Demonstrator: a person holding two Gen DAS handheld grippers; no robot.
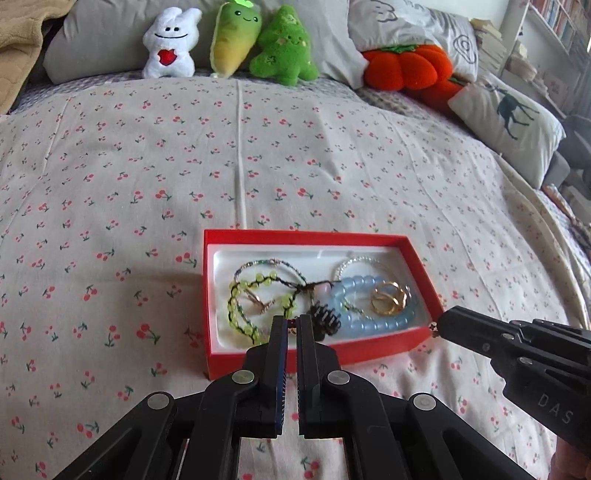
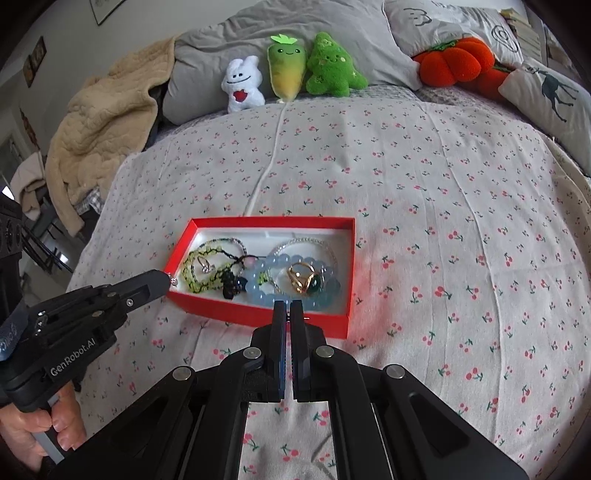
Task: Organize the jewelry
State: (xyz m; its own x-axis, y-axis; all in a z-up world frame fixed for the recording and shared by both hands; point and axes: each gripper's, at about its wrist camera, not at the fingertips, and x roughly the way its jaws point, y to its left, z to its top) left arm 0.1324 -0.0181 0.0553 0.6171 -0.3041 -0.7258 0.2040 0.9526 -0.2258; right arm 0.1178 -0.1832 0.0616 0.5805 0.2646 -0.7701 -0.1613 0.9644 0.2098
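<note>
A red box [image 1: 216,295] [image 2: 343,258] with a white lining sits on the cherry-print bedspread. It holds a green bead bracelet [image 1: 240,306] [image 2: 194,267], a pale blue bead bracelet [image 1: 373,321] [image 2: 258,291], gold rings [image 1: 388,297] [image 2: 301,278], a dark charm [image 1: 325,317] [image 2: 231,286] and a thin silver bracelet [image 1: 354,264]. My left gripper [image 1: 292,323] [image 2: 170,282] is shut on a small jewelry piece over the box's near left edge. My right gripper [image 2: 288,306] [image 1: 436,328] is shut on a tiny jewelry piece at the box's near right corner.
Plush toys [image 1: 229,40] [image 2: 295,70], an orange pumpkin cushion [image 1: 406,66] [image 2: 458,61] and pillows [image 1: 506,114] line the far edge of the bed. A beige blanket [image 2: 99,122] hangs at the far left corner. Bookshelves [image 1: 561,22] stand at the right.
</note>
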